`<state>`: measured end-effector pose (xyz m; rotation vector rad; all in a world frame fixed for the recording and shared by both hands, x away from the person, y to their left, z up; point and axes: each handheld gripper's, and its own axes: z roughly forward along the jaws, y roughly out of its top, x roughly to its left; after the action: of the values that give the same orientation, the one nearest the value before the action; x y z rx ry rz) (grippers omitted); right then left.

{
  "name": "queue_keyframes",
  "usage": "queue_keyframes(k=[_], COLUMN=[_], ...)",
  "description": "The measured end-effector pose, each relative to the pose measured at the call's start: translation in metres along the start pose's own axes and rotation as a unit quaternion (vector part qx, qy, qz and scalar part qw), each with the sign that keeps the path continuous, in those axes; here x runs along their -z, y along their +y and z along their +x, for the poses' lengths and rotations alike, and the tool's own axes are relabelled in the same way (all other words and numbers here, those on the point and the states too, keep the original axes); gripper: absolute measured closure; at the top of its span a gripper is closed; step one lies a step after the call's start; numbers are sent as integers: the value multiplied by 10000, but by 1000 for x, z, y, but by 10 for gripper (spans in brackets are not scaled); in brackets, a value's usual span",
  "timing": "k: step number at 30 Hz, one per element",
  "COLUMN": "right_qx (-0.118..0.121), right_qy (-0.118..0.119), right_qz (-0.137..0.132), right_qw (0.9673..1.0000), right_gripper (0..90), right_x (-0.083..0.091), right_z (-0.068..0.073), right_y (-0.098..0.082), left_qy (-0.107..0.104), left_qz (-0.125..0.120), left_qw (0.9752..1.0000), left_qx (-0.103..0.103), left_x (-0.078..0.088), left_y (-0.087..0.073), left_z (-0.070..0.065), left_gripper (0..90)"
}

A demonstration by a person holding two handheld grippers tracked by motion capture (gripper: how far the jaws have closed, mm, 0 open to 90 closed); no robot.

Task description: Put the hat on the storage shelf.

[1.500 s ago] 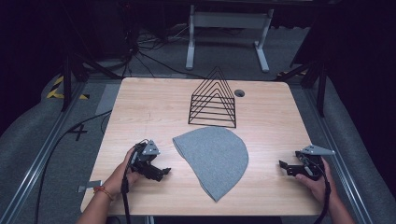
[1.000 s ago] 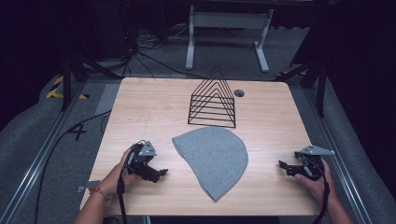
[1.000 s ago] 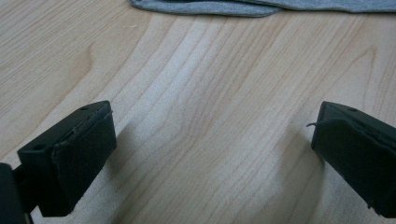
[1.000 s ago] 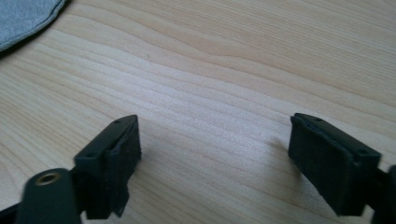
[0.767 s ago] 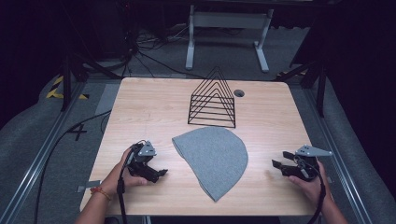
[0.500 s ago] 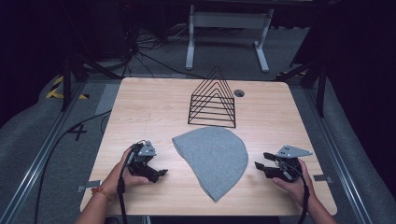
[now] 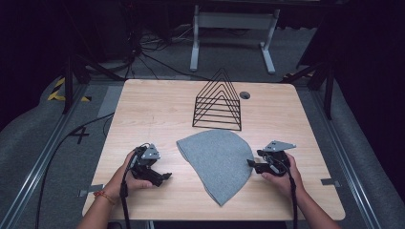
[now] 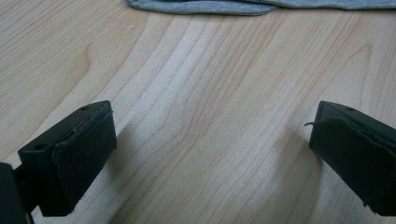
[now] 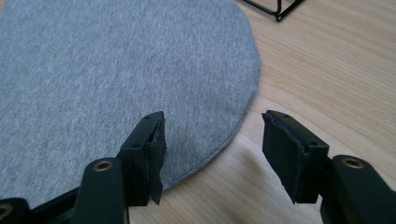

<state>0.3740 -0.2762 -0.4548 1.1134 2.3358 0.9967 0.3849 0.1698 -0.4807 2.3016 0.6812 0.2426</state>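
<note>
A grey cloth [image 7: 217, 160], folded into a rounded fan shape, lies flat on the front middle of the wooden table [image 7: 157, 109]. My right gripper [image 7: 250, 164] is at the cloth's right edge. In the right gripper view the gripper [image 9: 212, 140] is open, with one jaw over the cloth [image 9: 116, 70] and the other over bare wood. The cloth's hem lies between the jaws, unpressed. These jaws have narrowed and then just opened a little. My left gripper [image 7: 162, 177] rests left of the cloth, wide open [image 8: 210, 154] over bare wood, with the cloth's edge [image 8: 201, 5] ahead of it.
A black wire rack [image 7: 217, 102] of triangular dividers stands behind the cloth, and its foot [image 9: 275, 9] shows in the right gripper view. A round cable hole [image 7: 245, 95] sits at the back. Tape marks [image 7: 90, 191] lie near the front corners.
My right gripper has moved left across the table from near the right edge up to the cloth's right hem. The left gripper and the cloth have stayed put.
</note>
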Motion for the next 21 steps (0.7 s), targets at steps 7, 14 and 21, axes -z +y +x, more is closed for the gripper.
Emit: queue_keyframes(k=[7,14,21], right_qx=[17,-20,-11], right_qy=[-53,-19,40], right_qz=[101,144,191], right_qw=[9999,9999,9998], right_gripper=[386,371,363], right_x=[-6,-3,2], right_z=[4,-1,-9], right_y=[-5,-7,-11], left_qy=[36,67,-49], left_qz=[-50,-59,-135], left_qw=[10000,9998,9999], left_qx=[25,169,68], left_x=[3,-1,-17], left_y=[1,14,48], left_z=[5,12,15], left_gripper=[113,225,303])
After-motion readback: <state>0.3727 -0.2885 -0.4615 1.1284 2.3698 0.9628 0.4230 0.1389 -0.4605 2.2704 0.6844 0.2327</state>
